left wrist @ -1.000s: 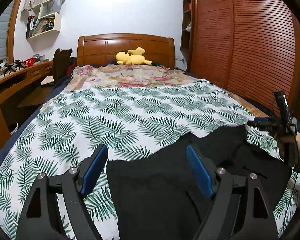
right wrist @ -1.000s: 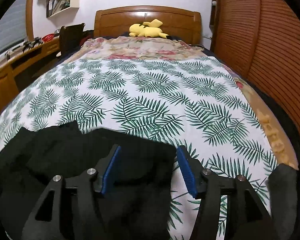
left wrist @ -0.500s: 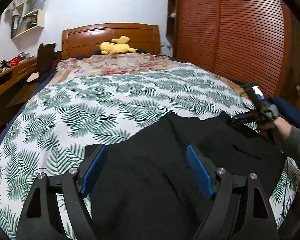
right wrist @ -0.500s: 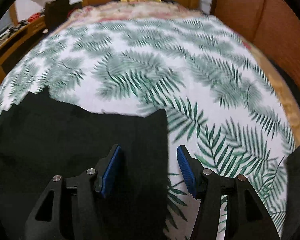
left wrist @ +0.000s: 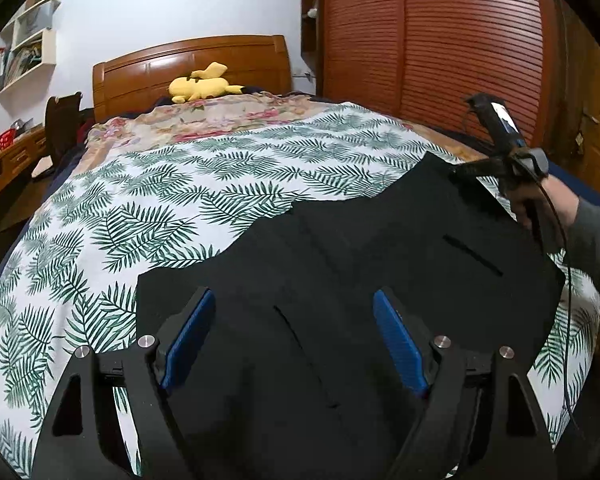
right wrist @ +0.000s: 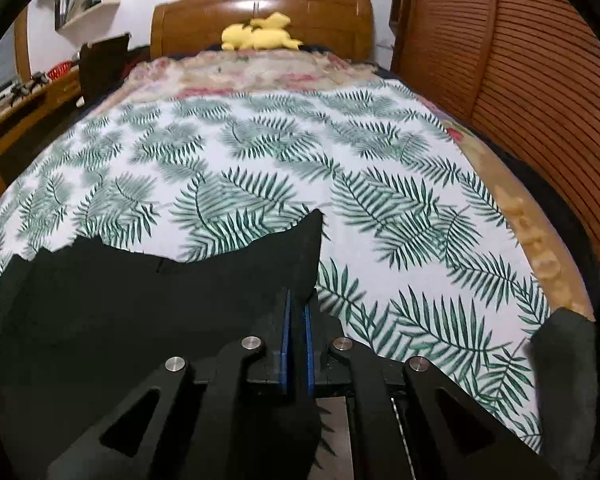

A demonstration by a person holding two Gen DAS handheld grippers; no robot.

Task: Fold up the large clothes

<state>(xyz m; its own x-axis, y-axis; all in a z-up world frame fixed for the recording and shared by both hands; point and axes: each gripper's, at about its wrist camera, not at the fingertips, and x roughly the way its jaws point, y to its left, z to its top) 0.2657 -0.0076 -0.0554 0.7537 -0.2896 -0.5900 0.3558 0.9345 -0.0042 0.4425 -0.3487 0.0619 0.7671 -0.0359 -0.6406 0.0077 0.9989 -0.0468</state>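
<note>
Folding barely begun: black garment (left wrist: 380, 280) lies flat on the bed (left wrist: 180, 184), right gripper (right wrist: 297, 312) clamped on its far corner, left gripper (left wrist: 296, 340) apart above it.

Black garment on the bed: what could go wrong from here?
1. The right hand-held gripper has just closed on only a corner of the black garment; it may slip out when lifted.
2. The left hand-held gripper is open over the cloth, so a one-sided pull could drag it askew across the leaf-print sheet.
</note>
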